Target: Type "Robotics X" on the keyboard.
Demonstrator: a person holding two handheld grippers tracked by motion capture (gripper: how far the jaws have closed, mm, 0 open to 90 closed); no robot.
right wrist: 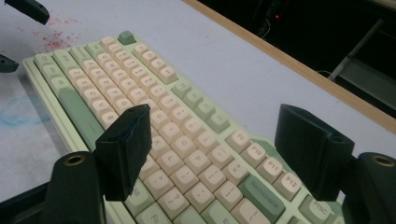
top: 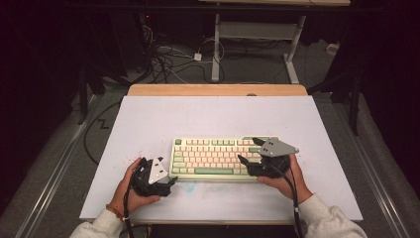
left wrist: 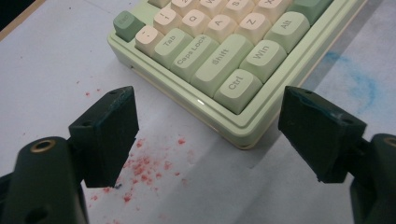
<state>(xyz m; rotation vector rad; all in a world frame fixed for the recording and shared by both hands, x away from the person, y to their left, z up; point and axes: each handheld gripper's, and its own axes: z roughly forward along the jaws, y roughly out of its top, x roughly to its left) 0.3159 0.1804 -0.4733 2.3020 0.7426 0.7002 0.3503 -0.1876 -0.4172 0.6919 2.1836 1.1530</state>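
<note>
A pale green keyboard (top: pixel 213 158) with cream and green keys lies on the white table top (top: pixel 208 114), nearer the front. My left gripper (top: pixel 168 183) sits at the keyboard's front left corner (left wrist: pixel 243 130); its jaws stand wide apart around that corner without touching it, so it is open (left wrist: pixel 208 140). My right gripper (top: pixel 247 150) hovers over the right end of the keyboard (right wrist: pixel 140 93). It is also open (right wrist: pixel 212 149), with its black jaws spread above the keys and nothing between them. The left gripper's jaw tips (right wrist: pixel 28 9) appear at the far end in the right gripper view.
Red specks (left wrist: pixel 140 168) and a blue smear (left wrist: pixel 359 79) mark the table by the keyboard's left end. A wooden strip (top: pixel 218 89) runs along the table's far edge. Beyond it are floor cables (top: pixel 168 59) and a desk frame (top: pixel 257 34).
</note>
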